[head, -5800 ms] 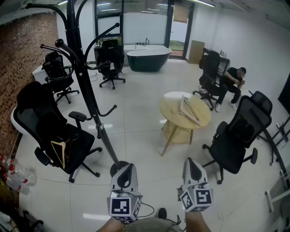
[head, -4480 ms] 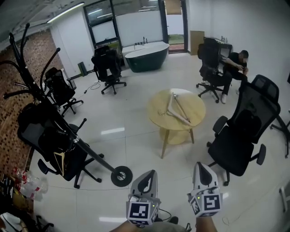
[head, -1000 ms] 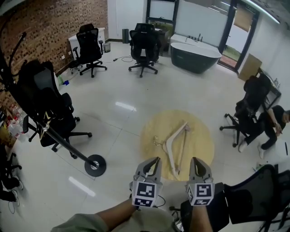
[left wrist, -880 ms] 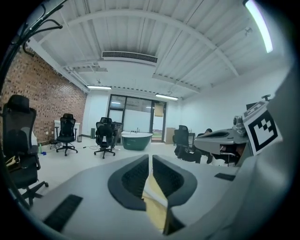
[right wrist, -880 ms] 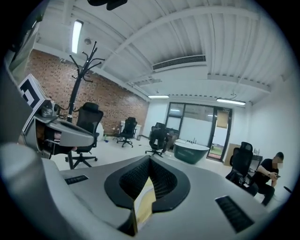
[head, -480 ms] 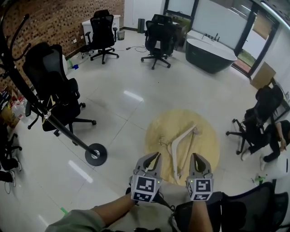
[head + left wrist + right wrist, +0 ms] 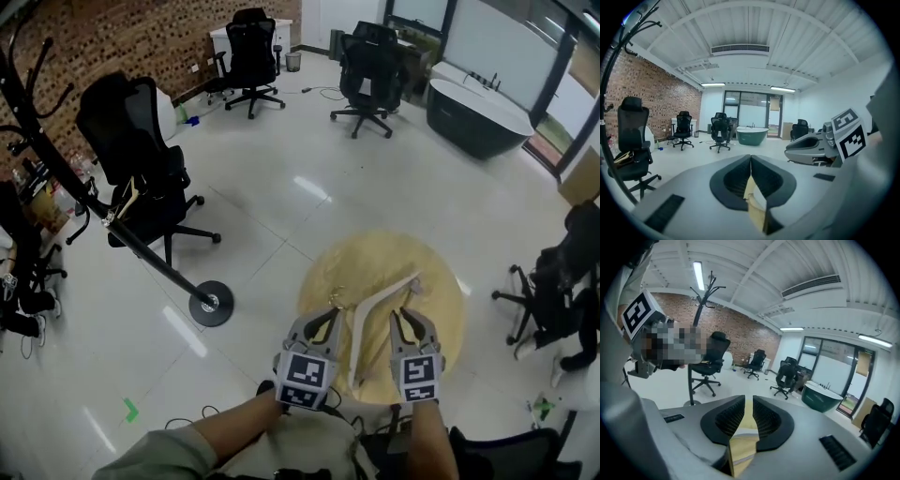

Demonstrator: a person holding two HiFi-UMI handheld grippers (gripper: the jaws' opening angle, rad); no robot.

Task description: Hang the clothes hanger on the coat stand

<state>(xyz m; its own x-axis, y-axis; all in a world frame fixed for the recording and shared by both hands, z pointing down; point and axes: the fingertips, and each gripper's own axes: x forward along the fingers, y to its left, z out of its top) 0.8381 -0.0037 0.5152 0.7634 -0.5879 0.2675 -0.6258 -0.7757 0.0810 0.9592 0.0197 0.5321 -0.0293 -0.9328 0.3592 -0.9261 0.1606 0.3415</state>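
Risk: right gripper (image 7: 410, 321) jaws, just been opening, stand only a narrow slit apart with nothing between; likely too tight for the hanger (image 7: 382, 298) arm, so they may shove it across the table (image 7: 441, 309)
Left gripper (image 7: 323, 321): jaws together; empty
Hanger: pale smooth wood; curved shoulders; thin metal hook; flat on the table between the 2 grippers
Table: round; light wood grain
Coat stand (image 7: 141, 246): black pole; curved prongs; round base; well apart at left
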